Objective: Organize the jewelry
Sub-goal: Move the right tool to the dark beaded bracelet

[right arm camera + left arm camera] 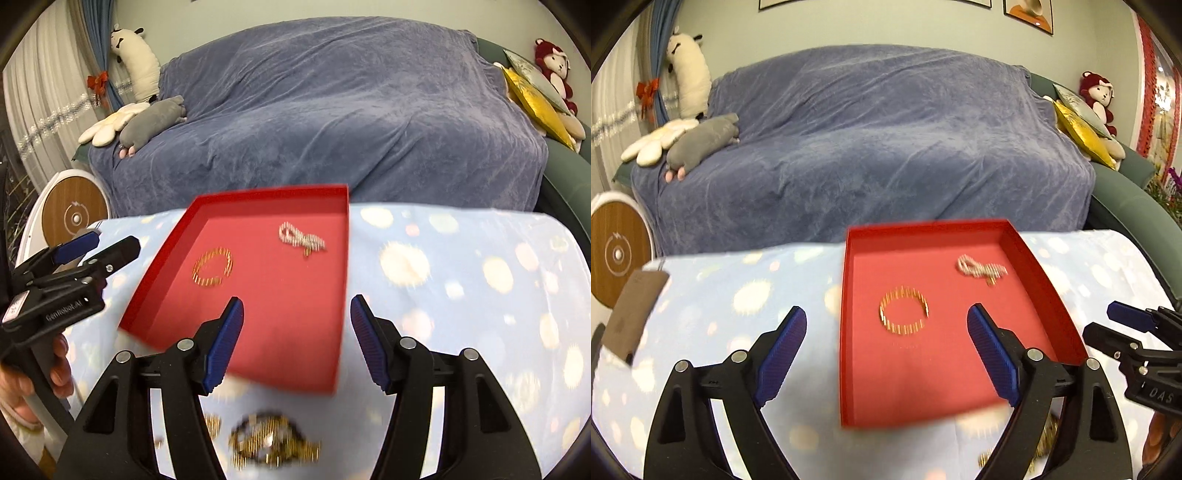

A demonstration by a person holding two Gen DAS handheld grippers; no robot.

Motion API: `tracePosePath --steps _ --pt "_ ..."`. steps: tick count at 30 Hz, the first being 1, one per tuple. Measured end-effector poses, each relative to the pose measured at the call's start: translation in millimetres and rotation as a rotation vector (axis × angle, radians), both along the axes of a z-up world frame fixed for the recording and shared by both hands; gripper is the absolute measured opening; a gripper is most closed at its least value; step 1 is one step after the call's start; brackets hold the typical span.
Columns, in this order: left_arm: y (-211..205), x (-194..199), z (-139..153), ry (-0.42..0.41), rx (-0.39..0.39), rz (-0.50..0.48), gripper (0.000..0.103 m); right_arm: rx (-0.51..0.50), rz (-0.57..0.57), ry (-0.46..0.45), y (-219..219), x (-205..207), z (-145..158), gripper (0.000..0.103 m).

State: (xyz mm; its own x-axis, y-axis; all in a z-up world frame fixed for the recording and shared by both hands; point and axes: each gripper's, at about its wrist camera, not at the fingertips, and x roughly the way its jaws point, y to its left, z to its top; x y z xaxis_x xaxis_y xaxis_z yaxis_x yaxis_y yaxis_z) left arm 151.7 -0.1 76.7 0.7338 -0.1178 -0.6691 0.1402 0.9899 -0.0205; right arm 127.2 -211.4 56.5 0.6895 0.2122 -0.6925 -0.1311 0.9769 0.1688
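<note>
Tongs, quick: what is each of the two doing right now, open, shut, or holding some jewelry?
Left tongs: open, holding nothing.
Right tongs: open, holding nothing.

"GenRobot.AI" reads in white on the left gripper (99,251) body, behind its fingers. "DAS" shows on the right gripper (1108,321) body, behind its fingers.

1 tray (1041,266), 2 bracelets (904,312)

1. Red tray (960,387), ahead of the jaws.
2. Gold bracelet (904,312), silvery-white brooch (980,269) inside.
3. Pale blue worktop cloth (461,295), cream-spotted.
4. Blue pads (225,343), black gripper frames.
</note>
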Motion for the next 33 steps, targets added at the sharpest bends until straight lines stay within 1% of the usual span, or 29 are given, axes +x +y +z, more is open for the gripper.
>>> tracePosePath --steps 2,4,7,9,11,12,13,14,15,16,17,19,21,23,28,30,32,33 --pt "5.1 -24.6 -7.7 0.049 -0.021 -0.006 0.086 -0.013 -0.015 0.011 -4.1 -21.6 -1.5 0.058" --pt "9.1 -45.6 -14.9 0.087 -0.025 -0.003 0.086 -0.045 -0.016 0.010 -5.5 -44.5 -3.3 0.058" --pt "11.9 -77.6 -24.9 0.107 -0.006 0.030 0.086 -0.081 -0.019 0.001 -6.5 -70.4 -9.7 0.058" --pt "11.8 -94.8 -31.4 0.123 0.008 0.048 0.086 -0.086 -0.020 0.011 -6.2 -77.7 -17.6 0.058" --pt "11.1 -109.3 -37.6 0.137 -0.007 0.059 0.086 -0.082 0.002 0.029 -2.3 -74.9 -26.7 0.054" --pt "11.9 -113.4 -40.4 0.143 -0.021 0.061 0.086 -0.090 0.012 0.032 0.0 -74.4 -31.0 0.048" --pt "11.6 -116.4 -43.2 0.152 -0.035 0.062 0.086 -0.101 0.023 0.036 4.6 -71.5 -35.2 0.043" --pt "11.2 -118.1 -45.9 0.158 -0.046 0.059 0.086 -0.105 0.037 0.042 8.3 -68.0 -39.4 0.040" --pt "9.9 -120.5 -49.1 0.161 -0.048 0.055 0.086 -0.105 0.051 0.047 12.8 -64.7 -44.0 0.034" --pt "8.5 -120.6 -51.7 0.162 -0.042 0.047 0.086 -0.110 0.062 0.052 17.2 -60.3 -47.3 0.031" --pt "7.6 -120.7 -54.3 0.162 -0.027 0.042 0.086 -0.121 0.073 0.057 22.3 -55.1 -51.1 0.029" --pt "6.9 -121.5 -60.5 0.162 -0.002 0.042 0.086 -0.154 0.091 0.060 29.8 -50.7 -59.4 0.022" --pt "9.6 -118.5 -65.3 0.174 -0.003 0.042 0.086 -0.195 0.106 0.066 34.6 -47.1 -67.2 0.018" --pt "13.4 -115.9 -68.5 0.189 -0.016 0.043 0.086 -0.210 0.112 0.079 34.7 -43.6 -73.7 0.018" --pt "19.4 -113.7 -69.5 0.202 -0.044 0.039 0.086 -0.210 0.131 0.110 32.5 -36.6 -83.4 0.018" --pt "18.1 -114.0 -69.4 0.206 -0.048 0.035 0.086 -0.227 0.135 0.122 33.6 -34.0 -88.4 0.018" --pt "15.5 -114.5 -69.5 0.207 -0.046 0.028 0.086 -0.223 0.138 0.116 32.9 -32.7 -89.3 0.017" --pt "14.4 -114.5 -69.6 0.208 -0.045 0.026 0.086 -0.219 0.147 0.119 33.2 -32.2 -88.9 0.012"
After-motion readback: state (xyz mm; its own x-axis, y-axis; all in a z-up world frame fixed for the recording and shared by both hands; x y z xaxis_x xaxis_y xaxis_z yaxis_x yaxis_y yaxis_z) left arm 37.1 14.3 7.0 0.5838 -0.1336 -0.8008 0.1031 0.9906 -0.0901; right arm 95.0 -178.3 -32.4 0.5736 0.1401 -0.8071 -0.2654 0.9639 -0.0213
